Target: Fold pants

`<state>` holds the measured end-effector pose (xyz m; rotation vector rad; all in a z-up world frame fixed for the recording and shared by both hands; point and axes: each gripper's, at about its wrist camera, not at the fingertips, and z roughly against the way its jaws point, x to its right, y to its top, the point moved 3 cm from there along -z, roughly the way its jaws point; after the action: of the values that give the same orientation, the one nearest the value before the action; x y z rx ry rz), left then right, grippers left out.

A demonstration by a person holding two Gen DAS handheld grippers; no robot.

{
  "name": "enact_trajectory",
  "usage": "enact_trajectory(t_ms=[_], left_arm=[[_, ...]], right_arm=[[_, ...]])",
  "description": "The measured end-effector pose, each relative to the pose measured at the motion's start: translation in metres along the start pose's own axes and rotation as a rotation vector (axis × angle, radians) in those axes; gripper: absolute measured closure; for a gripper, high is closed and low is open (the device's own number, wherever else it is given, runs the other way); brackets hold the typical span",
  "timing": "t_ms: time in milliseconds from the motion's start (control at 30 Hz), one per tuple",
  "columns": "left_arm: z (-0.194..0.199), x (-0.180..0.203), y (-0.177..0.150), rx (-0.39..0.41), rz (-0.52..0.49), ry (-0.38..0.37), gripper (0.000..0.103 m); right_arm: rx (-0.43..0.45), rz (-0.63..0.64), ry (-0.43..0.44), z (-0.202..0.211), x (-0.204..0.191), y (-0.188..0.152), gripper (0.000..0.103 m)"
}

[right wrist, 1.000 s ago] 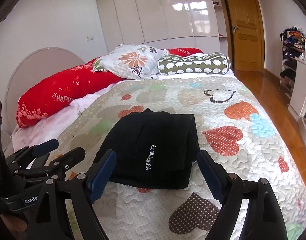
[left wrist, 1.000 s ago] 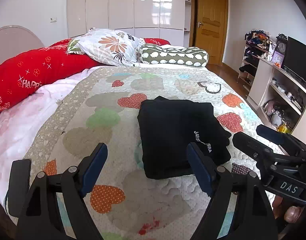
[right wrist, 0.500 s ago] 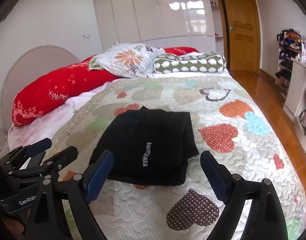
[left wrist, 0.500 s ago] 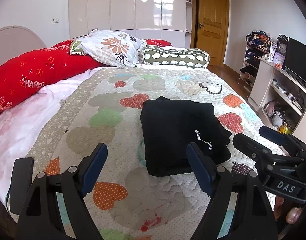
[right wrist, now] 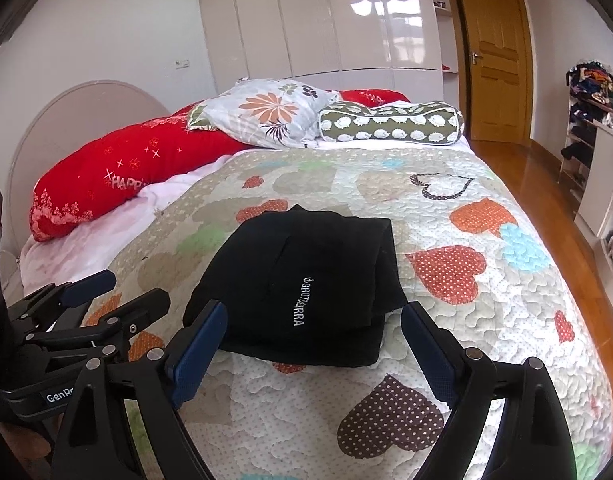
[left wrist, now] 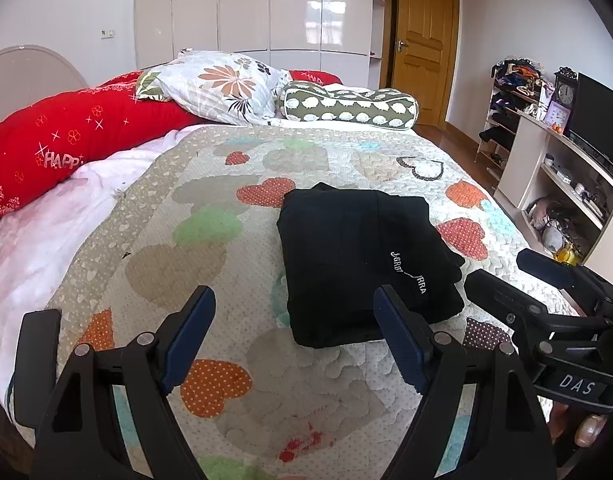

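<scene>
The black pants (left wrist: 362, 256) lie folded into a compact rectangle on the heart-patterned quilt (left wrist: 210, 240), white lettering on top. They also show in the right wrist view (right wrist: 302, 284). My left gripper (left wrist: 294, 312) is open and empty, held above the quilt just short of the pants' near left edge. My right gripper (right wrist: 312, 328) is open and empty, held above the near edge of the pants. The right gripper also shows at the right of the left wrist view (left wrist: 542, 284), and the left gripper at the left of the right wrist view (right wrist: 106, 292).
A red bolster (left wrist: 66, 140), a floral pillow (left wrist: 222, 84) and a green patterned bolster (left wrist: 350, 106) lie at the head of the bed. Shelves and a desk with a monitor (left wrist: 594, 120) stand to the right. A wooden door (left wrist: 422, 40) is behind.
Both grippers have drawn back and up a little from the folded pants, staying open. The pants have not moved.
</scene>
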<state>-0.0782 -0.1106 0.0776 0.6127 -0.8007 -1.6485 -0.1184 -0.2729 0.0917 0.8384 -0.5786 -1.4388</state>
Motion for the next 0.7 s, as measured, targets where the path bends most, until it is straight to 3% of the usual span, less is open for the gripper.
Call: enact_trajectory(t_ms=[700], left_arm=[[-0.002, 0.003, -0.003, 0.009, -0.010, -0.003, 0.021]], right_arm=[[-0.024, -0.019, 0.000, -0.004, 0.011, -0.005, 0.013]])
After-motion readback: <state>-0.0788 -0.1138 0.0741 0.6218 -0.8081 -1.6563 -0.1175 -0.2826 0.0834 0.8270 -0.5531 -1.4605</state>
